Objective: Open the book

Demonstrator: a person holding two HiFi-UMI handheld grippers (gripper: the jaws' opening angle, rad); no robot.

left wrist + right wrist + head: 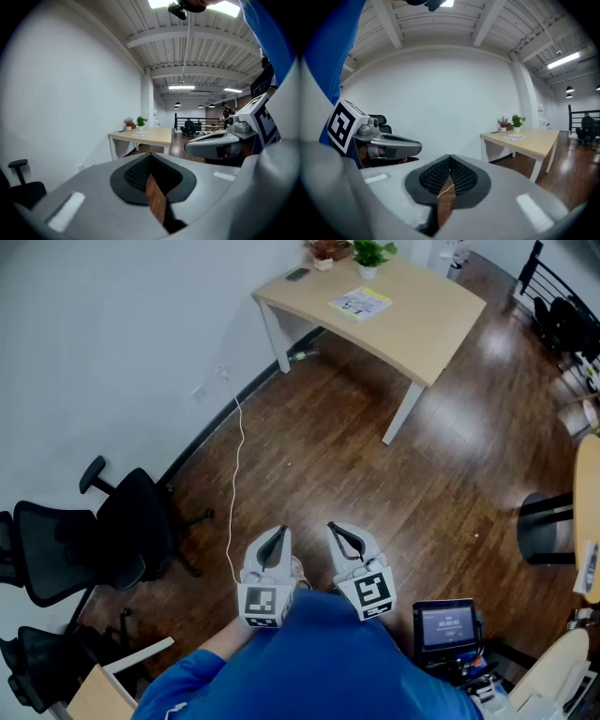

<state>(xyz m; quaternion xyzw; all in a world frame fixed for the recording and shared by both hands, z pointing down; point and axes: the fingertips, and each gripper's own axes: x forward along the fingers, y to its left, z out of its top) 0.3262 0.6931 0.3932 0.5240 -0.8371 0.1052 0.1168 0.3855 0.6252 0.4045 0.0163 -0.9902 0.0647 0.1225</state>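
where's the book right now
The book lies on the light wooden table at the top of the head view, right of centre, beside the small potted plant at the table's far edge.

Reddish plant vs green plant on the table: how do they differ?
Colour: the reddish plant has brownish-red foliage, the green plant bright green leaves.
Height: in the right gripper view the green plant looks slightly taller than the reddish plant.
Place: the green plant stands nearer the book, the reddish plant nearer the wall.
Shared: both stand upright in small pale pots at the table's far end.
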